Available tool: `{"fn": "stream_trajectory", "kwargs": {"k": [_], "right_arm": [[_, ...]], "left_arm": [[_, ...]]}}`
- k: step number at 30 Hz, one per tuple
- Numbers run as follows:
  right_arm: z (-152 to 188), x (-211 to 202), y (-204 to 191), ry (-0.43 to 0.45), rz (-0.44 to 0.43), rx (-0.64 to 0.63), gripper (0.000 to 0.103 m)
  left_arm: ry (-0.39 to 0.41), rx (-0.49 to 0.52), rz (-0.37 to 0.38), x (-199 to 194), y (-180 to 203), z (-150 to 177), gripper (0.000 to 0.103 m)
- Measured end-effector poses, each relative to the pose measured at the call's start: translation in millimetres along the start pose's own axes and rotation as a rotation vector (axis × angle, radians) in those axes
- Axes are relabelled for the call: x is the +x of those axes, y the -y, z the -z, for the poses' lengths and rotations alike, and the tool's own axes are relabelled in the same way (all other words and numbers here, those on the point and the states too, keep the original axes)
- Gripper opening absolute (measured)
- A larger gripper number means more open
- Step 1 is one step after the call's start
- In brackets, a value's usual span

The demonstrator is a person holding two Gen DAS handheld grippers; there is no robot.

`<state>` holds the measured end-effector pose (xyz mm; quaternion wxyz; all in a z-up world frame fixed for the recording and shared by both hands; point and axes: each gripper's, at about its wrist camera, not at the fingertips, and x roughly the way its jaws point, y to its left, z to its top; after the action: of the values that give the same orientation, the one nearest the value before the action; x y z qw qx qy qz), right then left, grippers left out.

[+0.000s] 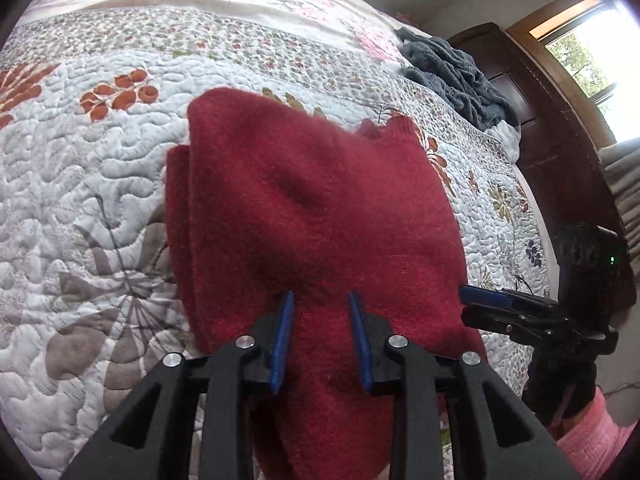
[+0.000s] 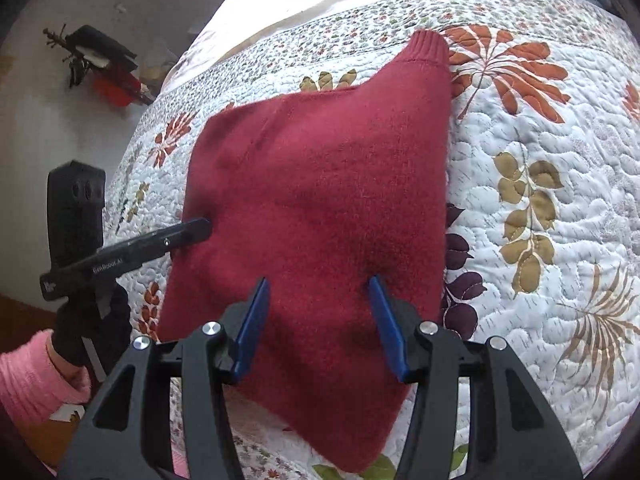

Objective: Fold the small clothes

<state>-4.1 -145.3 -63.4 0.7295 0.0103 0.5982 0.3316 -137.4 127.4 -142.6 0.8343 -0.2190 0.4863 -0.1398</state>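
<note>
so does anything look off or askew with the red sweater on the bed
Mostly tidy: the red knitted sweater lies folded on the floral quilted bedspread. One ribbed cuff pokes out past its far corner, and a crumpled grey fleece blanket sits near the bed's edge.

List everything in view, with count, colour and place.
sweater: one, dark red, folded on the quilt, in front of both grippers
quilt: one, white with leaf prints, covering the bed
blanket: one, grey, bunched at the far edge of the bed
headboard: one, dark wood, beside the window
sleeve: pink, on the person's arm
left gripper: black, blue pads, open over the sweater
right gripper: black, blue pads, open over the sweater
</note>
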Motion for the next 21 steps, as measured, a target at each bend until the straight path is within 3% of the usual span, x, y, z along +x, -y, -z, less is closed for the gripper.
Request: {"fn": "stream_trajectory", "kwargs": {"k": [2, 4, 8, 12, 15, 20, 21], "right_arm": [[0, -18, -4, 0.051, -0.007, -0.008, 0.051], [4, -29, -5, 0.076, -0.026, -0.007, 0.052], [19, -22, -7, 0.043, -0.078, -0.01, 0.052], [31, 2, 0, -0.003, -0.01, -0.019, 0.05], [38, 18, 8, -0.006, -0.005, -0.01, 0.05], [41, 0, -2, 0.055, 0.004, -0.006, 0.051], [45, -8, -4, 0.076, 0.006, -0.007, 0.06]], "left_arm": [[0.015, 0.005, -0.018, -6, 7, -1, 0.032], [0.056, 0.012, -0.021, -20, 19, 2, 0.045], [0.089, 0.091, -0.028, -35, 46, 21, 0.048], [0.049, 0.136, -0.086, -18, 44, 42, 0.049], [0.059, 0.148, -0.078, -8, 32, 57, 0.049], [0.085, 0.157, -0.07, -15, 34, 61, 0.049], [0.085, 0.157, -0.077, -20, 36, 62, 0.049]]}}
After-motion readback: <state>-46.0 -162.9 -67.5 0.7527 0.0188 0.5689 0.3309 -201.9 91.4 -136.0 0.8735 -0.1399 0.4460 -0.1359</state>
